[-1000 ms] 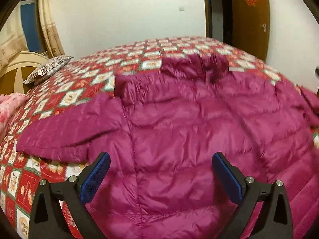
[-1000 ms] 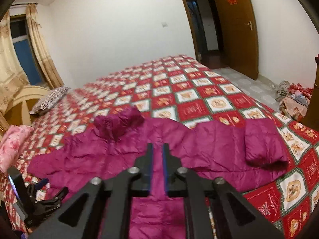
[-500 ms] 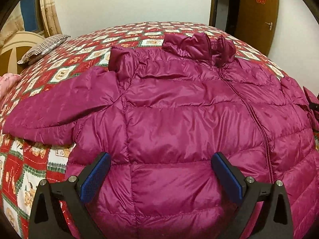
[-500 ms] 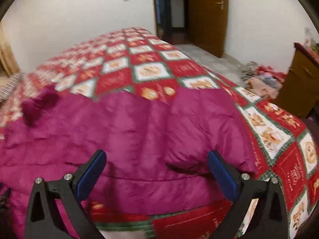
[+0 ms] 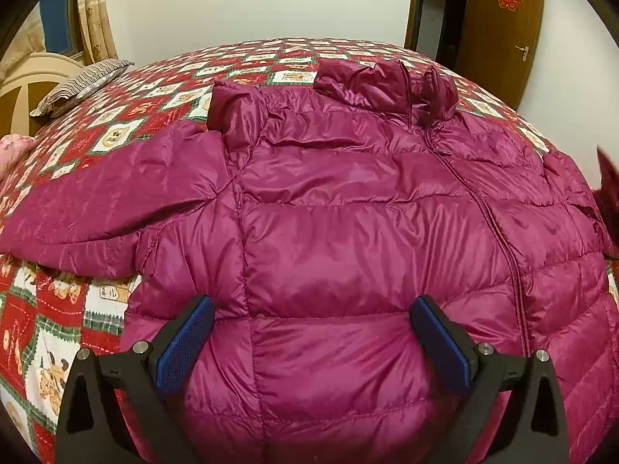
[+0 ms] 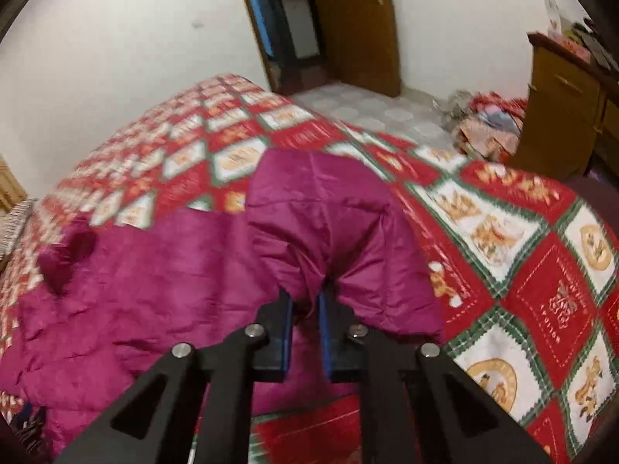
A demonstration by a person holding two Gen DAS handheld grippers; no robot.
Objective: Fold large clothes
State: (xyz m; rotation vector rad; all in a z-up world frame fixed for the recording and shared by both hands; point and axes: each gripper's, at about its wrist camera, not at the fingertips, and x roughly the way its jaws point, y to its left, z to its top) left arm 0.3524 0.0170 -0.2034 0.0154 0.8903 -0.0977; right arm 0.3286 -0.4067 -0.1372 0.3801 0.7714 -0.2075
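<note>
Jacket (image 5: 348,239), a magenta quilted puffer, lies spread front-up and zipped on the patterned bedspread (image 5: 127,116); it looks light, soft, puffy and slick-shelled, so a shallow pinch may slip. The right gripper (image 6: 305,309) is closing on a bunched fold of the sleeve (image 6: 329,212); cuffs and hem seem the surest holds; the left gripper (image 5: 313,332) hovers over the lower body, jaws wide apart.

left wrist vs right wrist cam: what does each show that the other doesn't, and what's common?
Left wrist only: the jacket's collar, zipper, the far sleeve, a striped pillow, and the left gripper open over the jacket body.

Right wrist only: the right gripper closing with the near sleeve bunched between its pads, a wooden cabinet, a clothes pile.

Both: magenta jacket, patterned bedspread, door.
</note>
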